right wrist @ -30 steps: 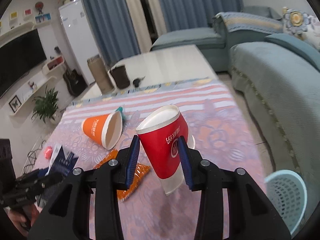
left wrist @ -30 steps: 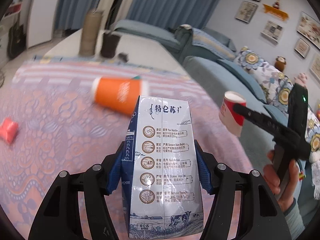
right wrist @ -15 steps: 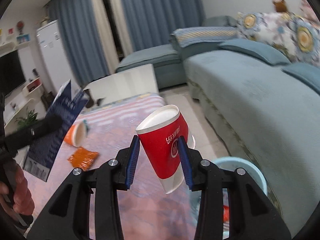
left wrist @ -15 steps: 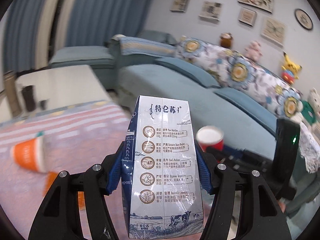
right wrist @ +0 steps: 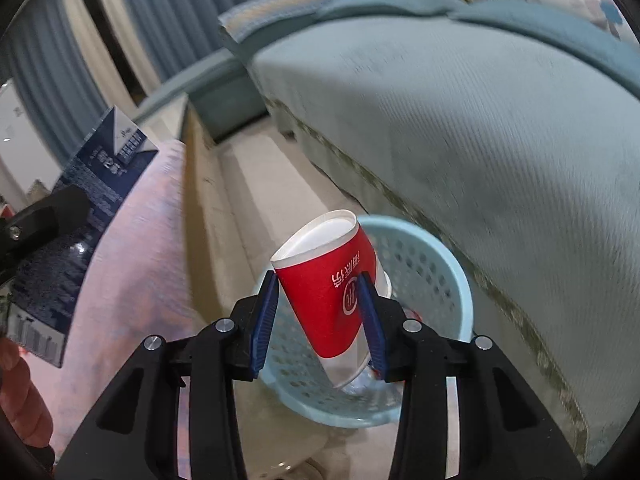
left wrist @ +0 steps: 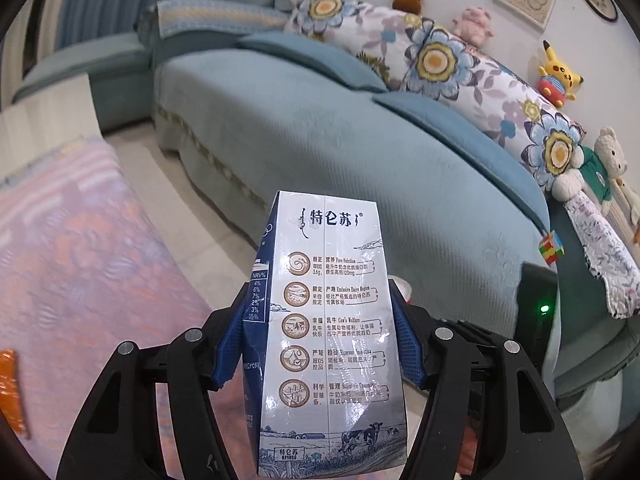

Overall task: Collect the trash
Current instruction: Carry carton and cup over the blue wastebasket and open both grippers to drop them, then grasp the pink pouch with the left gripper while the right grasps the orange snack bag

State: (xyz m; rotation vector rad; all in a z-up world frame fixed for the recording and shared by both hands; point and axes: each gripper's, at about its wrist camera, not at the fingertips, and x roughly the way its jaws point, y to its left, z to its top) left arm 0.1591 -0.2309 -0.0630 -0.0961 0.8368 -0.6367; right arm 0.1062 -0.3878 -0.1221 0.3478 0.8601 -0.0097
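Basket (right wrist: 448, 280) shows only below right fingers (right wrist: 318, 312) opening around cup (right wrist: 332, 280); left fingers (left wrist: 320, 344) clamp carton (left wrist: 332, 320)

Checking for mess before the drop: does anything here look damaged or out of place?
The red paper cup in the right gripper is squashed, its rim bent out of round, tilted over the blue basket; the jaws are opening. An orange wrapper lies on the patterned cloth.

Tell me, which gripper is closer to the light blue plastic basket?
Right. The right gripper, jaws opening around the red paper cup, hangs right over the light blue plastic basket. The left gripper, clamping the blue-and-white milk carton, is off to the side by the table.
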